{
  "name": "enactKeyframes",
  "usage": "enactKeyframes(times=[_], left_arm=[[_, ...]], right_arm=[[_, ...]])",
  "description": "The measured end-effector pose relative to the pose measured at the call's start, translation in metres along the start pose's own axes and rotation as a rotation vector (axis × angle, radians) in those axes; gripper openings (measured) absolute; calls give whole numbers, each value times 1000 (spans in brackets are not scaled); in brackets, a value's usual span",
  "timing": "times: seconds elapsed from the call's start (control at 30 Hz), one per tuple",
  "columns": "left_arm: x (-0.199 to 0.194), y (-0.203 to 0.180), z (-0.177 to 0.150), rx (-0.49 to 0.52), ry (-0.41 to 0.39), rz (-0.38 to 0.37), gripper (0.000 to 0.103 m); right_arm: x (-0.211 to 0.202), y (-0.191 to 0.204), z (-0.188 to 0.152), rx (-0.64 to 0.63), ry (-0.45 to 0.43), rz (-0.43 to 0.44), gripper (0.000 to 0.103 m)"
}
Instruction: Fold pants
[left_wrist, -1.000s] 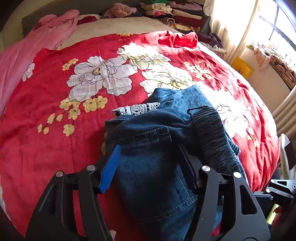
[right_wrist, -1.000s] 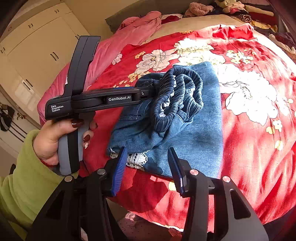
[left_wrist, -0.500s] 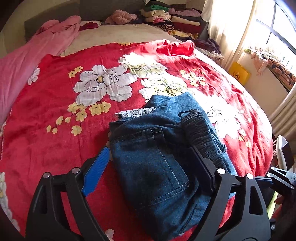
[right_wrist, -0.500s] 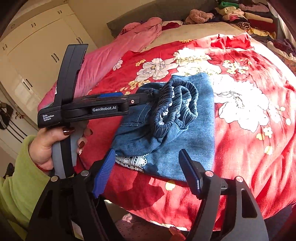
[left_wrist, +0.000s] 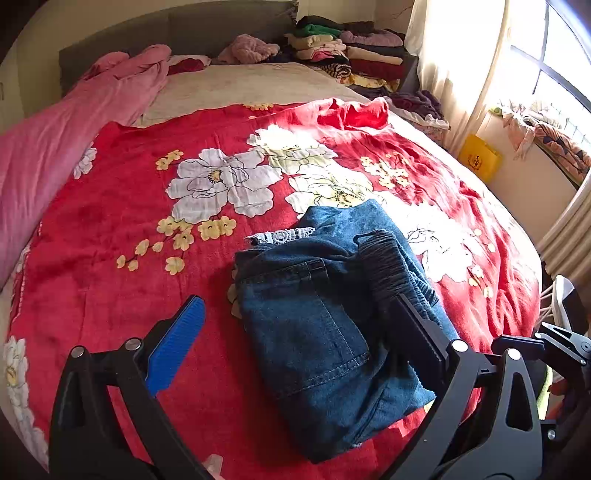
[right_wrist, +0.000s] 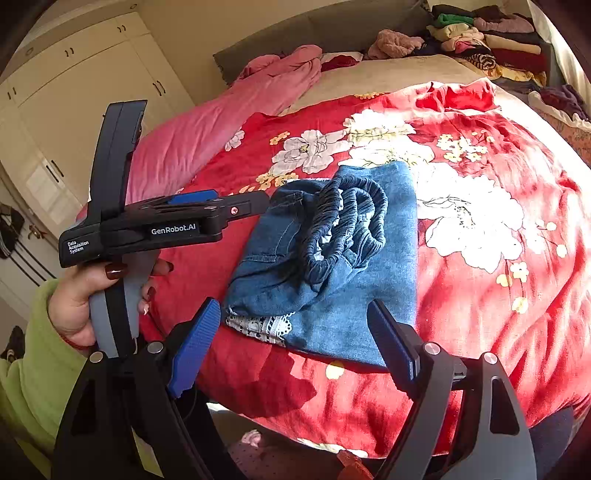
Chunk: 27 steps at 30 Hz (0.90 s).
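Blue denim pants (left_wrist: 325, 325) lie folded in a compact bundle on the red floral blanket (left_wrist: 147, 206), with the elastic waistband (right_wrist: 343, 229) bunched on top and a white lace hem (right_wrist: 258, 325) sticking out. My left gripper (left_wrist: 295, 339) is open and empty, its jaws spread either side of the bundle's near end, above it. In the right wrist view the left gripper (right_wrist: 236, 206) hovers beside the bundle's left edge. My right gripper (right_wrist: 295, 343) is open and empty, just short of the bundle's near edge by the bed's side.
A pink quilt (left_wrist: 74, 122) lies along the bed's left side. Stacks of folded clothes (left_wrist: 347, 51) sit at the headboard. A window and curtain (left_wrist: 480, 66) are on the right, a wardrobe (right_wrist: 74, 110) on the left. The bed edge (right_wrist: 332, 435) drops off near my right gripper.
Both grippers opened wider and drew back from the pants. The left gripper let go of the denim, and the bundle now lies free on the blanket.
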<state>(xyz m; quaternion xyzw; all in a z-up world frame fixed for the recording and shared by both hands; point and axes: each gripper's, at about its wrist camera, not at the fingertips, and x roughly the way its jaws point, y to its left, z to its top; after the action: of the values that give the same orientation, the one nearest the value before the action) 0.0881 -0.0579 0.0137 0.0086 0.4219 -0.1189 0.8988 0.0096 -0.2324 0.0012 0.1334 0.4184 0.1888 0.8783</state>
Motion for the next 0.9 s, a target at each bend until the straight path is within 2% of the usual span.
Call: enactKeyframes(times=[0.3,0.33,0.37,0.47,0.53,0.7,0.83,0.9], left_arm=[[-13,11,-21,-14,-19,21,91],[-13,10,-26,-11,-16,10,78],[-13,7,-30,-9,-9,-8,60],[-9,-5,-45,18,30,-77,41],[-3,-18,-57,53,65,-109,32],[21,-34,-86,125,141,-93,31],[20,-30,-90,110,140,-107,31],[20,-31,-91,114,139,-103,31]], right_arm=[[-7,-1,5,-5,-27,-25,81],[-8,-3,9,-6,-35,-34,81],[-9,-5,14,-6,-45,-43,81],[-9,-10,31,-30,-66,-67,81],[-3,-12,46,-57,-61,-78,81],[31,-13,81,-155,11,-130,81],[64,-5,112,-212,51,-110,79],[86,0,125,-245,94,-76,72]])
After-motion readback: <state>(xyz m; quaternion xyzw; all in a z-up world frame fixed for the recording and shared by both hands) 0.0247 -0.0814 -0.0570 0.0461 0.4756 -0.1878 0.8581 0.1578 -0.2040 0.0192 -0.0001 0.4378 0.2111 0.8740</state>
